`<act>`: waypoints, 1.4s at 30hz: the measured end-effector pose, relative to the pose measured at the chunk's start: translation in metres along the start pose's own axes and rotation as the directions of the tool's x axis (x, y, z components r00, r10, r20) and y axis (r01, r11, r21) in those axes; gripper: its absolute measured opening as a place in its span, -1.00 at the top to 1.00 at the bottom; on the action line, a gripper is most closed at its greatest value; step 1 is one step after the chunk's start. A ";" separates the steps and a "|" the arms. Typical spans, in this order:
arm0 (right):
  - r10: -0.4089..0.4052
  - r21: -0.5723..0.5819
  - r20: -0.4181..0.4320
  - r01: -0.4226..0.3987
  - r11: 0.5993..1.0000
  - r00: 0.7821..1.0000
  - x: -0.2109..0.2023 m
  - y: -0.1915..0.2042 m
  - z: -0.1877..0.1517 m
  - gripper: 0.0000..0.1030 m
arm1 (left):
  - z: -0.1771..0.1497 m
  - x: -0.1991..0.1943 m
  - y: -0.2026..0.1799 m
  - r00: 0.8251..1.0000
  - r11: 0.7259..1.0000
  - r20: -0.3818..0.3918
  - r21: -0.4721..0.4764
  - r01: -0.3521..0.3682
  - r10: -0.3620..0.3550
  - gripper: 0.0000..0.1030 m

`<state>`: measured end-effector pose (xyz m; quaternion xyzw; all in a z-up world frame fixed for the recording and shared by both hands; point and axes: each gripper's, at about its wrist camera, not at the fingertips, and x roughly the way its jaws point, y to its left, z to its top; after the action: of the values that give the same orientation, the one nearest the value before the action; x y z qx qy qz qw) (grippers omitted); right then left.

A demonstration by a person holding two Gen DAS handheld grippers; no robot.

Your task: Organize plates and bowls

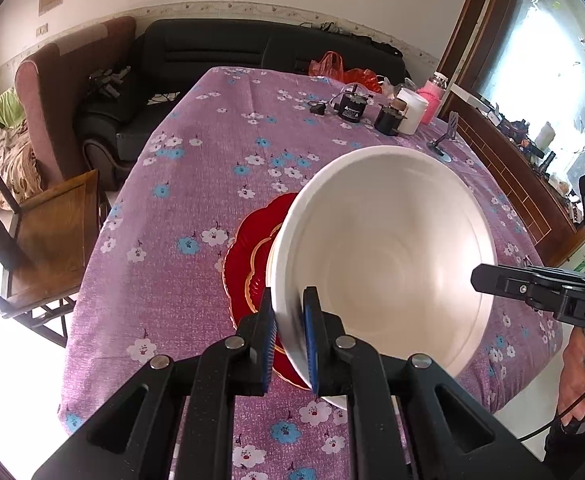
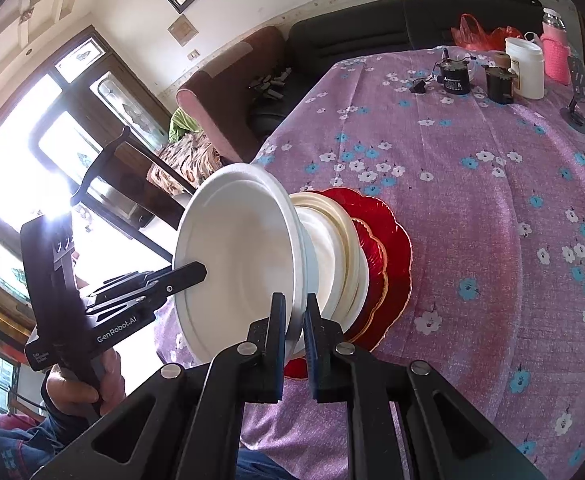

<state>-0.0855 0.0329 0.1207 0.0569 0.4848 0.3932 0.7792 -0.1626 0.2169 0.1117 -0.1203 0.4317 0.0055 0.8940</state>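
Note:
A large white bowl [image 1: 388,256] is held over a stack on the purple flowered tablecloth. My left gripper [image 1: 288,340] is shut on its near rim. My right gripper [image 2: 294,332] is shut on the opposite rim of the same bowl [image 2: 236,256]. Below it, the right wrist view shows a white bowl [image 2: 324,256], a cream plate [image 2: 350,240] and a red scalloped plate [image 2: 392,248] stacked. The red plate [image 1: 252,252] shows partly in the left wrist view. Whether the held bowl touches the stack is unclear.
At the table's far end stand a white jar [image 1: 412,110], a pink flask [image 1: 432,100], two black devices [image 1: 350,106], a small metal stand [image 1: 446,136] and a red bag [image 1: 344,70]. A wooden chair [image 1: 48,236] stands left of the table.

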 end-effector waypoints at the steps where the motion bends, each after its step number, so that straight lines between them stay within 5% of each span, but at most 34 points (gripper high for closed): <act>1: -0.001 0.002 -0.001 0.001 1.000 1.000 0.001 0.000 0.000 0.78 | 0.000 0.001 0.000 1.000 1.000 -0.001 0.000 0.000 0.000 0.78; 24: -0.014 0.014 -0.007 0.014 1.000 1.000 0.003 -0.003 0.002 0.76 | 0.003 0.006 0.004 1.000 1.000 -0.009 -0.007 -0.008 0.007 0.72; 32: -0.014 0.024 0.025 0.013 1.000 1.000 -0.009 -0.008 0.004 0.70 | 0.003 -0.002 0.007 1.000 1.000 0.012 -0.017 -0.001 0.001 0.27; 37: -0.061 0.077 0.043 0.058 0.995 0.997 -0.016 -0.036 0.003 0.70 | 0.000 -0.009 0.033 0.999 0.996 0.030 -0.087 0.029 -0.026 0.26; 42: -0.093 0.160 -0.018 0.095 0.982 0.995 0.007 -0.075 0.002 0.70 | -0.011 0.030 0.079 0.997 0.965 -0.072 -0.260 0.022 -0.042 0.29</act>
<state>-0.0405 -0.0131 0.0811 0.0947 0.5210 0.3157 0.7873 -0.1609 0.2882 0.0652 -0.2433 0.4592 0.0427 0.8533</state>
